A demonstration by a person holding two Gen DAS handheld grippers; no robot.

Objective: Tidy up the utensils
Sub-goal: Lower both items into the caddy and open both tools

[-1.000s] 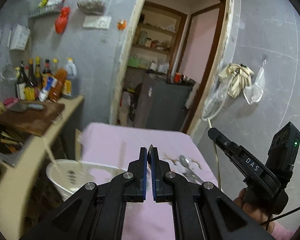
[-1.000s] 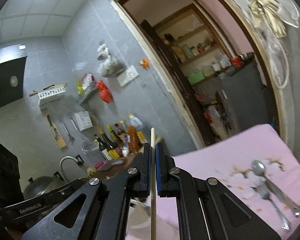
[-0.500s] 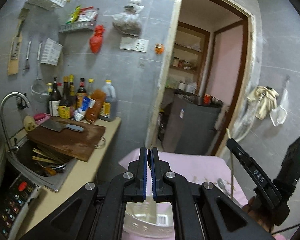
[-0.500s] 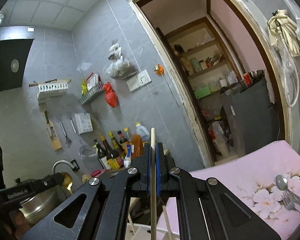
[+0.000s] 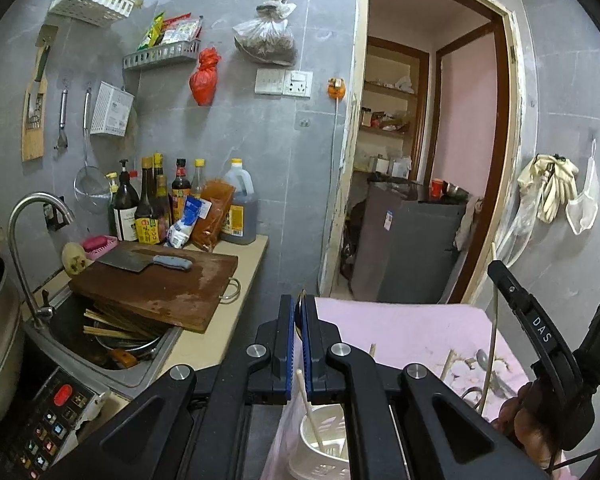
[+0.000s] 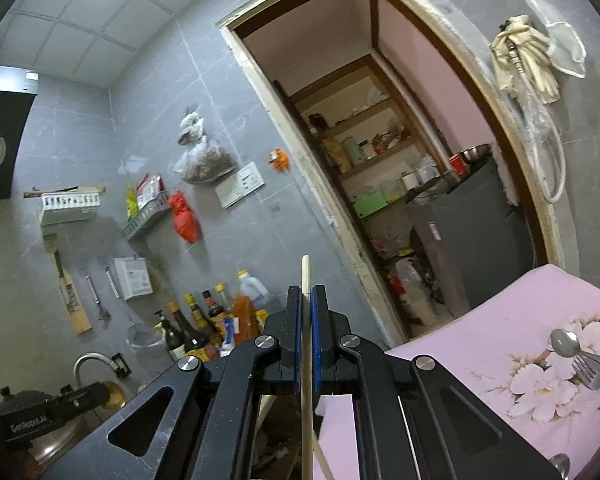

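My right gripper (image 6: pixel 307 312) has its jaws clamped on one chopstick (image 6: pixel 306 280), upright, its tip poking out at twelve o'clock. My left gripper (image 5: pixel 299 320) has its jaws nearly shut on something thin and dark; what it is I cannot tell. Below it, at six o'clock, one white basket (image 5: pixel 324 444) holds one chopstick. On the pink cloth (image 6: pixel 500 400) at three o'clock lie one spoon (image 6: pixel 566 342) and one fork (image 6: pixel 590 374), touching.
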